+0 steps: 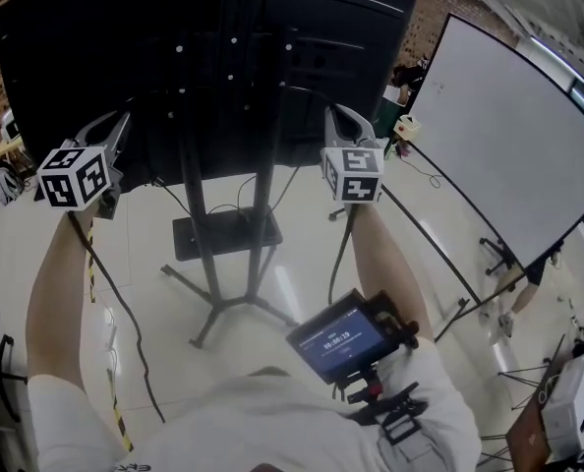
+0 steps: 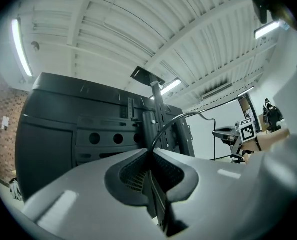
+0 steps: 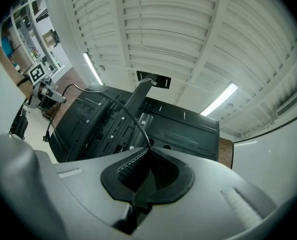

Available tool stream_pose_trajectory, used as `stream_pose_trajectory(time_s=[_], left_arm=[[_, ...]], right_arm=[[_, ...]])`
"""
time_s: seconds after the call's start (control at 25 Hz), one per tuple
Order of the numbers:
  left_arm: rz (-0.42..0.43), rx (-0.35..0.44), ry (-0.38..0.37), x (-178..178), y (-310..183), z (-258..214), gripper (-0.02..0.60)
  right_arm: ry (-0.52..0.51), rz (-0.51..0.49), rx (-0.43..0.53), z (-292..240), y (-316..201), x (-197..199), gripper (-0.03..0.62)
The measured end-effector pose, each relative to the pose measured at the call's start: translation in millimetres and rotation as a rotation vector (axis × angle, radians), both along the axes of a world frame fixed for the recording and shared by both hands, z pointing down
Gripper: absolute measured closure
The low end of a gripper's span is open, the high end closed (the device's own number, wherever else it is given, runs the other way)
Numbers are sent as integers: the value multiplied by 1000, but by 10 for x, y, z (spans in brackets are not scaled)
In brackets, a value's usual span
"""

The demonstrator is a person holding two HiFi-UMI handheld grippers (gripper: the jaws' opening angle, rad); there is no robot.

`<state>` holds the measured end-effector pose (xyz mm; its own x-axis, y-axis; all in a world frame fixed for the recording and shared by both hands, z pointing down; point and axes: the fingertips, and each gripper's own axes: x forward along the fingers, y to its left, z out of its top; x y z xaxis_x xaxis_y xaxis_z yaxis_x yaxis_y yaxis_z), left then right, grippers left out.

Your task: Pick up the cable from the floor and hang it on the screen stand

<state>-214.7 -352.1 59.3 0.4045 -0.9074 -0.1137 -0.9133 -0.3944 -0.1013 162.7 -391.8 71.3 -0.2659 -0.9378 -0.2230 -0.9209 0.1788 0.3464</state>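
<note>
A black cable (image 1: 125,308) is stretched between my two grippers, in front of the back of the big black screen (image 1: 204,37) on its stand (image 1: 209,264). My left gripper (image 1: 118,128) is raised at the screen's left side, and in the left gripper view it (image 2: 151,151) is shut on the cable (image 2: 173,120), which arcs right toward the other gripper. My right gripper (image 1: 337,116) is held up at the screen's right side, and it (image 3: 148,151) is likewise shut on the cable (image 3: 131,115). From each gripper a loose length hangs toward the floor.
A large whiteboard (image 1: 508,136) on legs stands at the right. The stand's splayed feet and base plate (image 1: 228,236) lie on the pale floor ahead. A small display (image 1: 339,340) is mounted at the person's chest. Clutter sits at the far left and right edges.
</note>
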Motion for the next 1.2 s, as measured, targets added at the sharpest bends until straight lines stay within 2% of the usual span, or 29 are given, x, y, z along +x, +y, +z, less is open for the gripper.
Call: stream_pose_trajectory(time_s=[0.16, 0.32, 0.64, 0.96, 1.2], left_arm=[[-4, 20, -19, -36, -123, -218, 561], [-16, 51, -33, -58, -273, -409, 561], [-45, 63, 3, -78, -604, -626, 561], [-74, 35, -3, -80, -792, -819, 561], [-113, -13, -20, -80, -956, -877, 561]], right_arm=[[49, -2, 23, -138, -121, -30, 574], [139, -30, 46, -289, -357, -61, 574], [262, -117, 65, -575, -811, -133, 574], [220, -88, 88, -929, -1041, -128, 574], [216, -35, 59, -1079, -1278, -99, 574]])
